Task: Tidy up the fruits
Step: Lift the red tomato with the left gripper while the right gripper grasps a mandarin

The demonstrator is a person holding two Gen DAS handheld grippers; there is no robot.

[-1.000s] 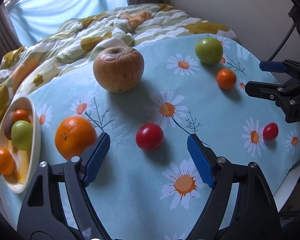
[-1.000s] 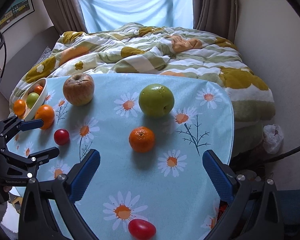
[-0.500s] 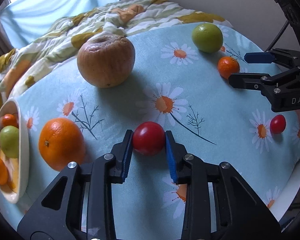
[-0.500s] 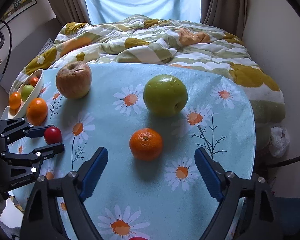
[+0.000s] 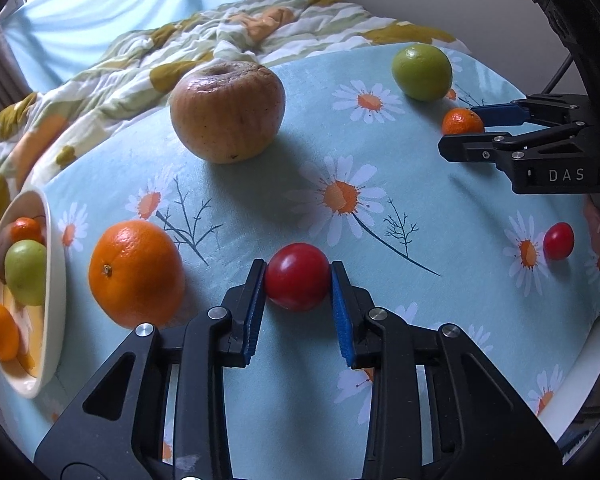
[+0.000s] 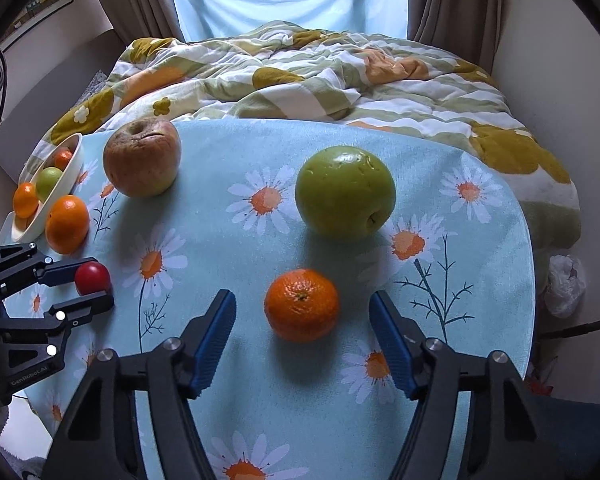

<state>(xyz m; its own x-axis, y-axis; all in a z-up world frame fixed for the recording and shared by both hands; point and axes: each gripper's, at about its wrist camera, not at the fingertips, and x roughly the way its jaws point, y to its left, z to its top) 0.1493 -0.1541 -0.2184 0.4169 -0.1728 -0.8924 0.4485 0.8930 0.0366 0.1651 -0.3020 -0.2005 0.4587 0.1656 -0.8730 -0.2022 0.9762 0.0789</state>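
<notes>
Your left hand-held gripper [image 5: 298, 280] pinches the red cherry tomato [image 5: 297, 276] at lower centre on the tabletop [image 5: 440, 240], so overtightening may burst it, while your right hand-held gripper [image 6: 302, 320], its jaws just closing and still clear, could nudge the mandarin [image 6: 301, 304] rolling.

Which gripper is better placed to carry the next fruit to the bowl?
Left. The left gripper is shut on the red fruit, close to the bowl. The right gripper, closing, does not yet touch the small orange.
</notes>
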